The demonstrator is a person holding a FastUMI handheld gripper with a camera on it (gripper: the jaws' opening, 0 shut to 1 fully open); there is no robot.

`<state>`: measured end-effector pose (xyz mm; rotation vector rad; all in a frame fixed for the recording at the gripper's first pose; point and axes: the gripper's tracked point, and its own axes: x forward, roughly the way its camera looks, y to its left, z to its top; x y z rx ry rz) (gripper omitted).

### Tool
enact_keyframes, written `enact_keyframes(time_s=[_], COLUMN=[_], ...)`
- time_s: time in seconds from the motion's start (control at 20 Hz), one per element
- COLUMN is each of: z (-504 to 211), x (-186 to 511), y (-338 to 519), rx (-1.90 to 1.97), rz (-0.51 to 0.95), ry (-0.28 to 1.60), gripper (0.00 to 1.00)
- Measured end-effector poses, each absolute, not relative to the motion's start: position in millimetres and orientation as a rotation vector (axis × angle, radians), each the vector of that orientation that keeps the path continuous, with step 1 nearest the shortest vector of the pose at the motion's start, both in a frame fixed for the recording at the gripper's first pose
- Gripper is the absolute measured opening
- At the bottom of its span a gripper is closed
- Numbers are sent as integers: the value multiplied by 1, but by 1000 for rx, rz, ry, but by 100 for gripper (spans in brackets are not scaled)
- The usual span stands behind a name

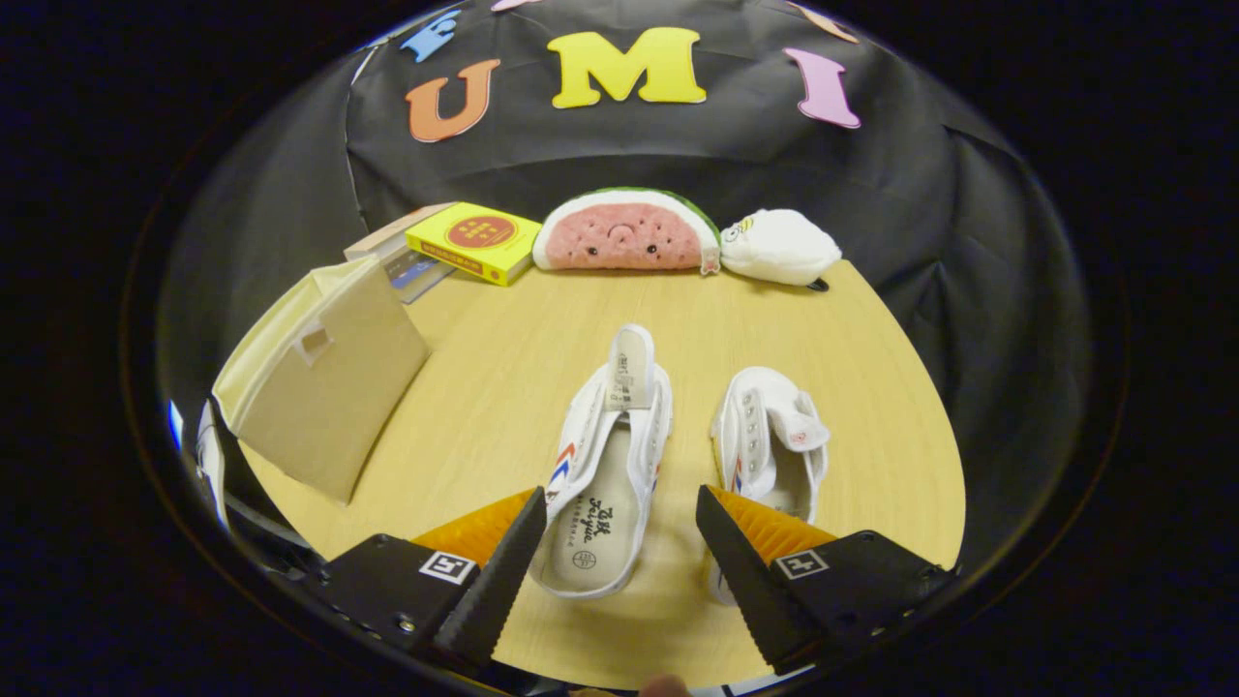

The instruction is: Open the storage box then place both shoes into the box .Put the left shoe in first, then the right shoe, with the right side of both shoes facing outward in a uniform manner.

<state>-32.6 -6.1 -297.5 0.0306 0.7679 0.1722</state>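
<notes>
Spread wide, the gripper [616, 532] straddles the left shoe [605, 474]; both shoes rest on the table [503, 387], storage box [324, 373] unfilled.

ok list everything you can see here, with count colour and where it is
shoes: 2, white with red and blue trim; left shoe between the fingers, right shoe beside it, partly behind one finger
storage box: 1, beige, on the table beyond the fingers, off to the left shoe's side
table: 1, light wood, under everything
book: 1, yellow with a red circle, at the table's far edge
second book or box: 1, pale, tucked under the yellow one
watermelon plush: 1, pink with green rind, far edge, next to the yellow book
white plush: 1, far edge, next to the watermelon
hand-held gripper: 1, fingers open, straddling the left shoe's heel, not pressing it
</notes>
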Motion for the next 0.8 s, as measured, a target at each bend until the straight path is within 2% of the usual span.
enact_keyframes(time_s=[0.3, 0.4, 0.8], z=[-321, -329, -341], x=[-10, 1, 31], y=[-14, -15, -7], rx=[74, 82, 132], rz=[136, 122, 126], ry=[789, 788, 805], gripper=[95, 81, 44])
